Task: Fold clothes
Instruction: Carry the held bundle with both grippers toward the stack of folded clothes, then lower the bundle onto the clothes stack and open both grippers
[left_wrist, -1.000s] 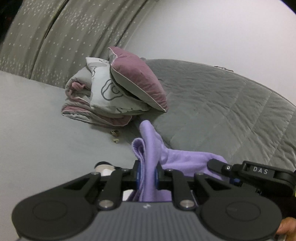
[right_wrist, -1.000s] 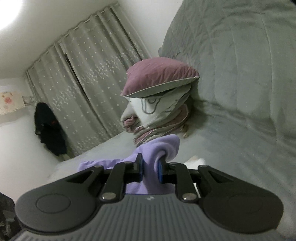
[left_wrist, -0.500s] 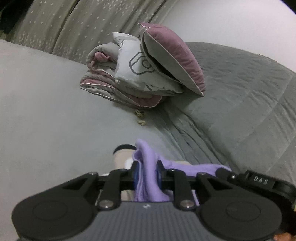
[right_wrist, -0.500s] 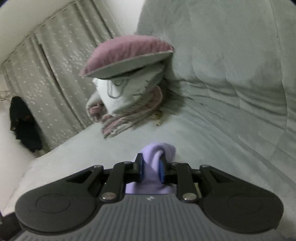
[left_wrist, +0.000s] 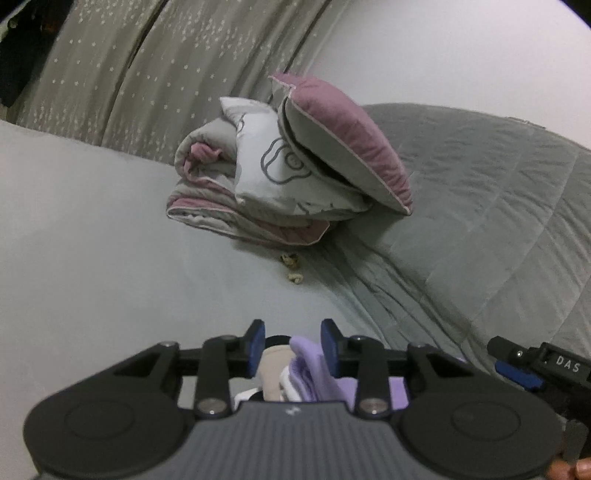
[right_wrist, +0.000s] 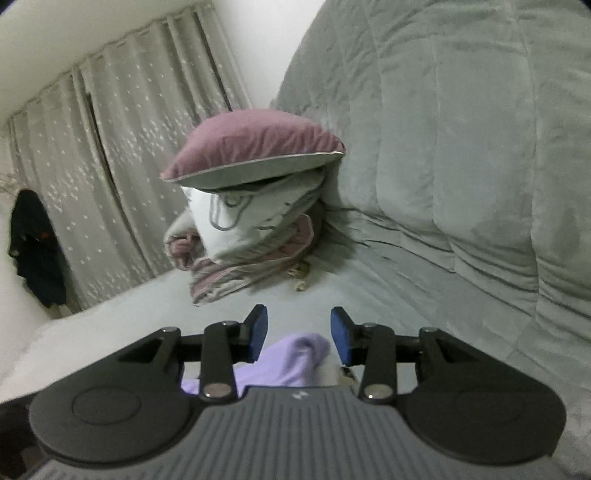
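now both hand-held grippers, left (left_wrist: 292, 347) and right (right_wrist: 299, 334), are opening around the lilac garment (right_wrist: 291, 360).

The lilac garment (left_wrist: 314, 373) runs under the left claw's (left_wrist: 292, 347) body, so most of it is hidden. A beige and white item (left_wrist: 271, 376) beside it cannot be identified. Small tan bits (left_wrist: 293, 268) on the bed (left_wrist: 92, 258) are too small to tell.

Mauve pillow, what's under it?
The mauve pillow tops a stack: a white cushion with a grey outline print, then a folded grey-and-pink quilt on the grey bed. Anything deeper inside the stack is covered.
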